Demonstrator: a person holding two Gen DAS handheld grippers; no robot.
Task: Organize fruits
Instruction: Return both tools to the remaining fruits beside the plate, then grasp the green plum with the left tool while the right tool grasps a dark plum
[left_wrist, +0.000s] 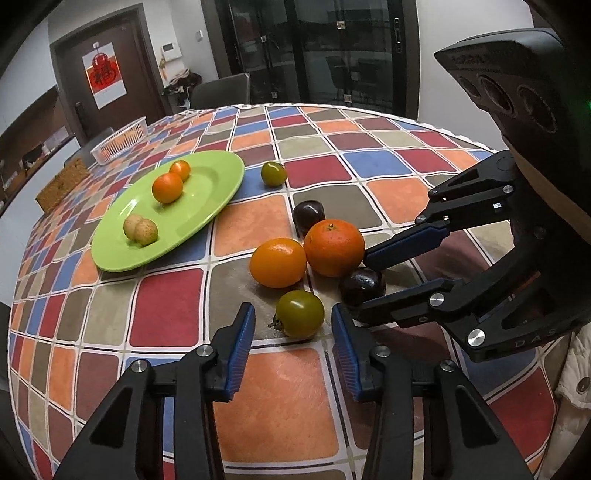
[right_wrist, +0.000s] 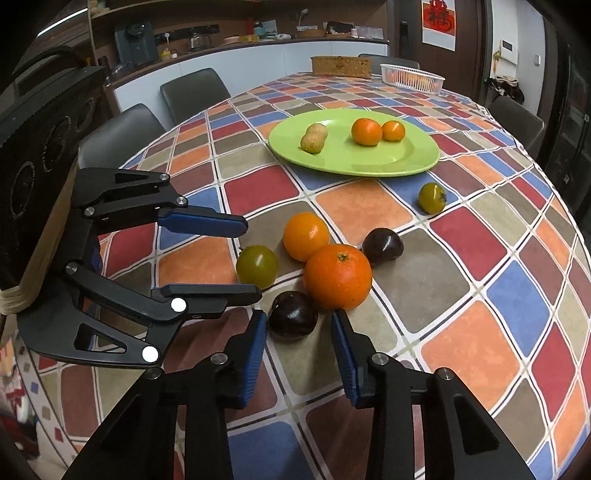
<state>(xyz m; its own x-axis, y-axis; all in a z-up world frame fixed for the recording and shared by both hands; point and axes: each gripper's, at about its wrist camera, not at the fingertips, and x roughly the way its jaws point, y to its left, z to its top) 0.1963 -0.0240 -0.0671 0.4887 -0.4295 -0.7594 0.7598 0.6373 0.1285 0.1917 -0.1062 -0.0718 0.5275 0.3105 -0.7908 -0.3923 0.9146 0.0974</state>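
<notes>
The left gripper (left_wrist: 293, 328) stands narrowly parted around a green tomato (left_wrist: 300, 313), pads beside it, not pressing; the right gripper (right_wrist: 299, 325) likewise brackets a dark plum (right_wrist: 292, 314) without gripping; just beyond lie two oranges (left_wrist: 334, 248) touching, another plum (left_wrist: 308, 216); farther, a green plate (left_wrist: 221, 184) bearing small oranges; a second green tomato (left_wrist: 273, 173) beside it.

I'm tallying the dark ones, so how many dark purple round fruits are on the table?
2. One dark purple round fruit lies between the right gripper's fingers; the other sits just beyond the large orange. None seem hidden.
</notes>
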